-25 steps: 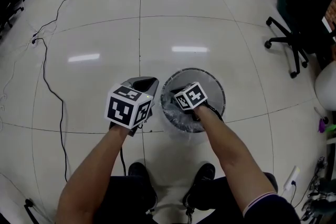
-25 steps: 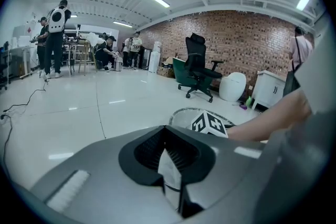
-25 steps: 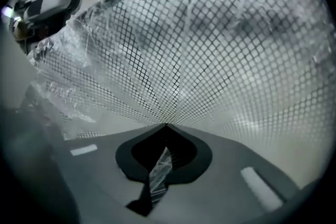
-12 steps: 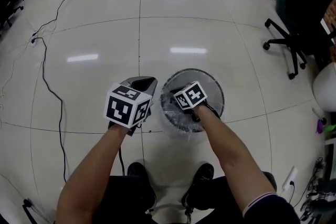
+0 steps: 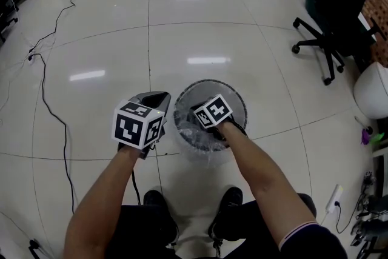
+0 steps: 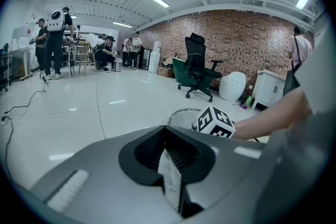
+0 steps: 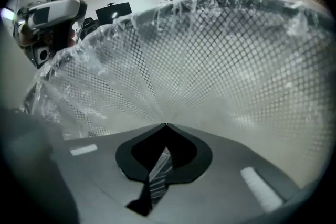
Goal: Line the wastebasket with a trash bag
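The right gripper (image 7: 165,124) is pinching the clear plastic trash bag (image 7: 220,71) inside the round wire-mesh wastebasket (image 5: 209,81), the left gripper (image 6: 165,131) hanging shut and empty alongside, so any hard tug could be tearing the bag or toppling the wastebasket.

— Left gripper (image 6: 163,128)?
— I see jaws closed, angled gently down, left forearm (image 5: 103,197) bare.
— Right gripper (image 7: 166,125)?
— Closed too, pitched steeply down; whether it pinches anything, I can't tell.
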Demonstrator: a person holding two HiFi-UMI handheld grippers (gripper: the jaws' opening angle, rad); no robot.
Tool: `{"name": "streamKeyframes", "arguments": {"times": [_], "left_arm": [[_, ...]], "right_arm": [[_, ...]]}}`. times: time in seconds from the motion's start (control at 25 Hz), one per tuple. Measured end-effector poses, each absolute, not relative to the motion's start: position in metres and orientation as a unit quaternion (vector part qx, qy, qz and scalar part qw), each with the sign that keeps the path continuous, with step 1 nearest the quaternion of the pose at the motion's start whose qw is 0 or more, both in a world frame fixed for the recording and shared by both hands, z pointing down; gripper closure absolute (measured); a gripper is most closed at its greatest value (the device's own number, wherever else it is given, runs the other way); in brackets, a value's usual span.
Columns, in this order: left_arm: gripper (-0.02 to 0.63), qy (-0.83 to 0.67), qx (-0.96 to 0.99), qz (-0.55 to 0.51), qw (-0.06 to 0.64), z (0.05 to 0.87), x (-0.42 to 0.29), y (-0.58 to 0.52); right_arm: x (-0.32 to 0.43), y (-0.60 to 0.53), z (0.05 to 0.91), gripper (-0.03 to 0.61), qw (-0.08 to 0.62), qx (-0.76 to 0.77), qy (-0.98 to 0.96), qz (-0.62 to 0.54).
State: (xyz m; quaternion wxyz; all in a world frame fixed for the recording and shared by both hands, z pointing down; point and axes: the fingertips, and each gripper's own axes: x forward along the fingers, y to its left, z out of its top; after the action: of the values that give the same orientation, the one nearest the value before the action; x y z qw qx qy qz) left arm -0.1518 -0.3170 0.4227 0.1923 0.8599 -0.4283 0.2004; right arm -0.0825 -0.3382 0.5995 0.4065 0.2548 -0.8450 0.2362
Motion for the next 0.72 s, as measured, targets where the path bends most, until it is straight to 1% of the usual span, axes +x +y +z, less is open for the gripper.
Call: {"name": "streamKeyframes", "arguments": {"times": [0.44,0.6,0.72], "left_arm": [[0.603,-0.427,0.862,0.193,0.193,0.416,-0.151,-0.315],[0.603,-0.426,0.865,0.187,0.189,0.408,-0.146,-0.313],[0.603,-0.426,0.866,0.186,0.183,0.402,-0.143,-0.309]], "right_arm": [[-0.085,-0.345,0.561,0.575,0.382,0.262,-0.860,0.212],[-0.087,-0.343,0.531,0.574,0.354,0.267,-0.875,0.195],[-0.089,-0.342,0.500,0.572,0.314,0.275,-0.891,0.180]]}}
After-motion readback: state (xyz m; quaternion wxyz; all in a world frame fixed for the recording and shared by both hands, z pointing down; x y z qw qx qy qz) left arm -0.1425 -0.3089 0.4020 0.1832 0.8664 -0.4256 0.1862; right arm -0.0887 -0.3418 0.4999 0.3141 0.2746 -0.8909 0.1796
